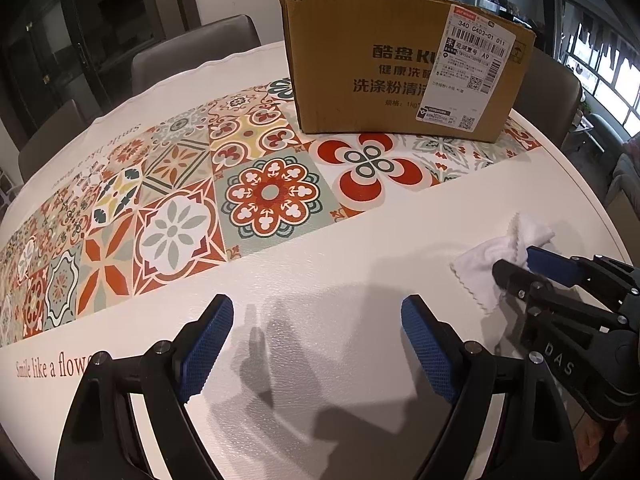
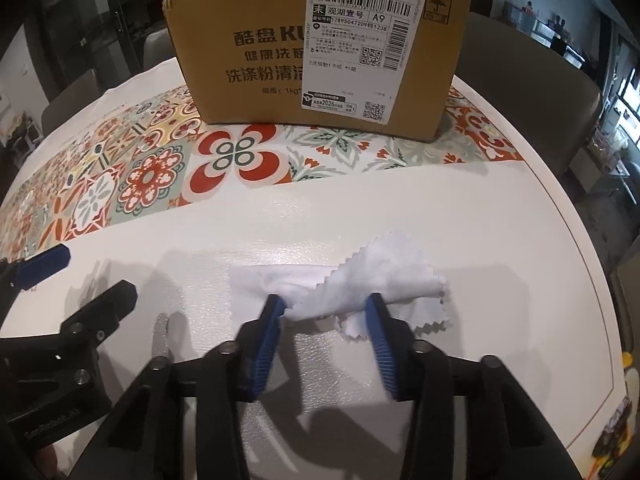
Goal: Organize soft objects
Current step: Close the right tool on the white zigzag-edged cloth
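Observation:
A small white cloth (image 2: 372, 280) with zigzag edges lies crumpled on the white table. My right gripper (image 2: 326, 308) is open, its blue-padded fingers on either side of the cloth's near edge, the cloth between them. The cloth also shows in the left wrist view (image 1: 500, 248), with the right gripper (image 1: 520, 264) at it. My left gripper (image 1: 318, 310) is open and empty over bare table to the left; it shows at the left edge of the right wrist view (image 2: 92, 276).
A brown cardboard box (image 1: 400, 68) with a shipping label stands at the far side on the patterned runner (image 1: 180, 200); it also shows in the right wrist view (image 2: 320, 48). Chairs (image 1: 192, 52) stand beyond the round table's edge.

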The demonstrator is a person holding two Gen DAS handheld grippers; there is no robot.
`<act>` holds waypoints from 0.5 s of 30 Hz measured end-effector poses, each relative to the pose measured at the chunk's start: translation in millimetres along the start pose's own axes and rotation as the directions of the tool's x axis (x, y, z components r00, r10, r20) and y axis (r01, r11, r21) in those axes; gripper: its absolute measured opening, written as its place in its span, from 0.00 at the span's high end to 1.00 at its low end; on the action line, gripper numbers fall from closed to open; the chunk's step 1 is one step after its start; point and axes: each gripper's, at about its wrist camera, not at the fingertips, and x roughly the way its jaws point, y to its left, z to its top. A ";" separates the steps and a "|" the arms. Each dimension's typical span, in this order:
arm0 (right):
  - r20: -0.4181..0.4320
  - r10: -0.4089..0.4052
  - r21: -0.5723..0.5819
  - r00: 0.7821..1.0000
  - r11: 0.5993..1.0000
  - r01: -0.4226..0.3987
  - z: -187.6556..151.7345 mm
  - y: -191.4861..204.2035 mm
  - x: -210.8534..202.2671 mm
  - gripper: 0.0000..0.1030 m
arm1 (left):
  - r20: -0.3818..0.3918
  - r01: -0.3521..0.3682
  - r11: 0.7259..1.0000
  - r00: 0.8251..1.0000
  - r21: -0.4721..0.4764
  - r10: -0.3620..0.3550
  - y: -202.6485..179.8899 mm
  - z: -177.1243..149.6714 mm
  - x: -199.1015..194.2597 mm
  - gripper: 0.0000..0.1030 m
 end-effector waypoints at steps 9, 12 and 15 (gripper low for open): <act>0.022 0.034 0.020 0.999 0.999 -0.034 -0.7 -4.8 -4.7 0.90 | 0.018 0.001 1.000 1.000 0.013 -0.001 -3.4 1.6 -6.2 0.16; 0.041 0.043 0.027 0.998 0.999 -0.044 -1.0 -4.7 -10.8 0.90 | 0.024 0.003 1.000 1.000 0.016 -0.004 -4.2 3.2 -9.7 0.16; 0.057 0.048 0.037 0.997 0.998 -0.050 -0.5 -6.3 -16.9 0.90 | 0.043 0.000 1.000 0.999 0.022 -0.001 -5.3 4.6 -15.7 0.16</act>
